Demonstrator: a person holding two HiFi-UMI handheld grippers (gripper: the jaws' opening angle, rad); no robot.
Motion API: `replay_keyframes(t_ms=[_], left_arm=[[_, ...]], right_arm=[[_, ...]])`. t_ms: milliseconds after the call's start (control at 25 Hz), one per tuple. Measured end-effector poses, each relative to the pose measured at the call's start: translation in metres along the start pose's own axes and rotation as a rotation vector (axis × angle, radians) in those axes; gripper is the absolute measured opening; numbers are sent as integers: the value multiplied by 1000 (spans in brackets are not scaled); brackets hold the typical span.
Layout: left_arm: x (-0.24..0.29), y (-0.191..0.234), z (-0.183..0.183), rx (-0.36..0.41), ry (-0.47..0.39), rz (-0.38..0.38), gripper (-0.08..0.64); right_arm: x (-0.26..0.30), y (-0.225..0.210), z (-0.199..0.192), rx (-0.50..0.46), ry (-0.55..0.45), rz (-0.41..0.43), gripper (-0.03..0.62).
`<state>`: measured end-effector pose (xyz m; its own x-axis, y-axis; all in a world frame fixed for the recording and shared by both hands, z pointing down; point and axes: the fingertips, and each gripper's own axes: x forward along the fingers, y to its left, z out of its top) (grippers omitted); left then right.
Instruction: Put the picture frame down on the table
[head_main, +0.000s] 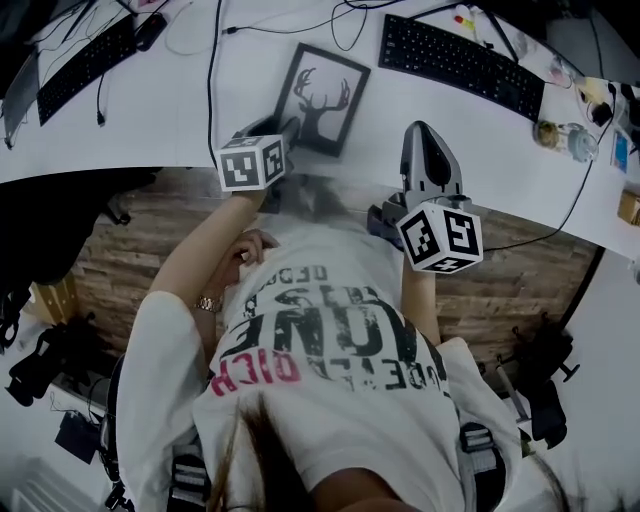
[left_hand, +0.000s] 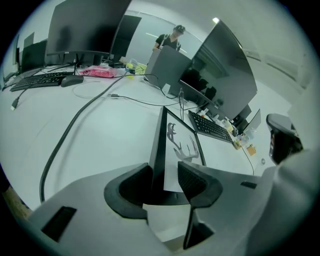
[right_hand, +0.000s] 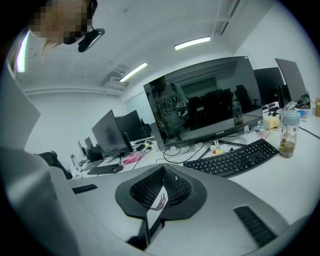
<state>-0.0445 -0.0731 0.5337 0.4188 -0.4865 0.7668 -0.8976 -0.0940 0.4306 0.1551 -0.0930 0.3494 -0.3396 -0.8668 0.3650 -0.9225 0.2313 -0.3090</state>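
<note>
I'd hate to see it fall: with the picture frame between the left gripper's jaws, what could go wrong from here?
The picture frame sits between the open jaws of the left gripper; a crooked pull-back could catch it and drag or tip it. In the head view it is close to the front edge of the table, so a nudge might push it off.

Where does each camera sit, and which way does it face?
Head view: on the person's head, looking down at the table, arms and shirt.
Left gripper view: on the left gripper, along open jaws astride the picture frame.
Right gripper view: on the right gripper, shut jaws facing a monitor.
Head and left share the frame.
</note>
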Motion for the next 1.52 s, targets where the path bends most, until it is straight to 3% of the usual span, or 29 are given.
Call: replay_keyframes(t_ms=[280,440,760,1120,1360,1520], left_arm=[[8,12,-5,95,39,63,204],[10,9,-5,307,47,113,176],[11,2,0,560,68,90,197],[-5,-2,16,450,-11,44,193],[-27,-4,53,331,-147,43,23],[-39,-20,76,346,-203,-6,3]], right_arm=[[-4,-7,-3,-1,16,-5,-1],[-3,-12,-4,-1,22,-4,0],[-3,-9,-3,-5,16,-5,-1],[-8,-3,-5,-14,14,-21,0],[-8,0,-1,-25,4,-23,-1],[-6,2,0,-25,6,-24,0]])
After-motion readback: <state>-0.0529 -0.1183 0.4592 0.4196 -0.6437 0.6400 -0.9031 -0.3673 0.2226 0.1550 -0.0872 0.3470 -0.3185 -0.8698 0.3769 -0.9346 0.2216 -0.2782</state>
